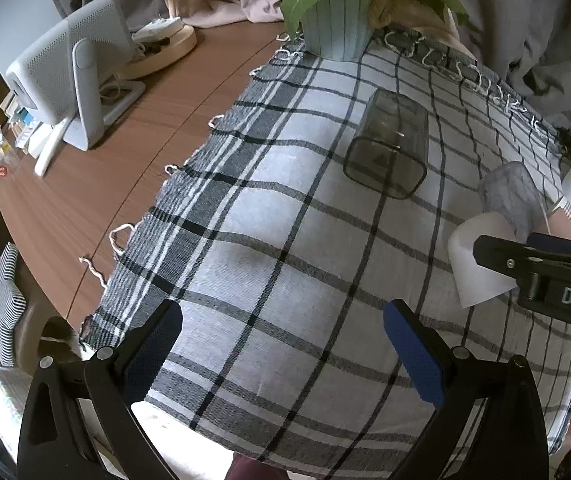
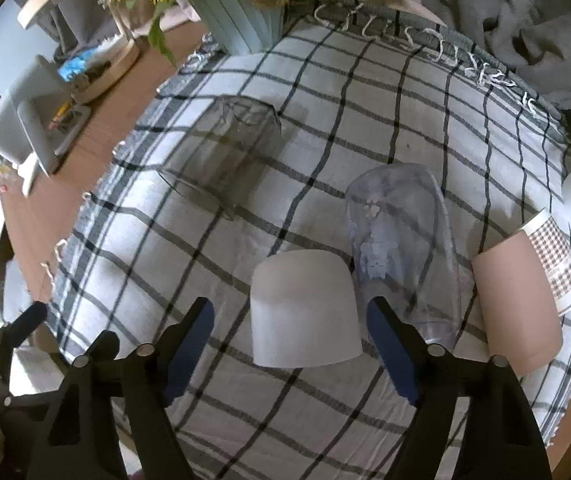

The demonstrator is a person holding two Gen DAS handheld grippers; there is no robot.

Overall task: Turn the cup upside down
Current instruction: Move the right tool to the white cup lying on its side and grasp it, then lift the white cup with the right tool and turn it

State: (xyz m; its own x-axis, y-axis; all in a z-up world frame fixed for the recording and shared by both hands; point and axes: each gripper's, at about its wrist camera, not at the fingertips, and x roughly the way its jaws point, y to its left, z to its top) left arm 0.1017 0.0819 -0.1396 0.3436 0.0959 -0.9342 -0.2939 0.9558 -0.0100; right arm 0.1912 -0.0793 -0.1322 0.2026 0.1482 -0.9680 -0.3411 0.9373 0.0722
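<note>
Cups stand mouth-down on the grey-and-white checked cloth [image 2: 325, 128]. My right gripper [image 2: 290, 344] is spread wide, its blue pads either side of the small white plastic cup [image 2: 303, 312] without touching it. A clear printed plastic cup [image 2: 401, 248] stands just beside it, a smoky square glass tumbler [image 1: 389, 148] farther off. My left gripper [image 1: 283, 350] hangs open over bare cloth.

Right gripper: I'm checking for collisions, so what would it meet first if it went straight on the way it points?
The white cup, upside down on the plaid cloth, sits right between the open right gripper fingers, so it comes first. Depth is hard to judge.
</note>
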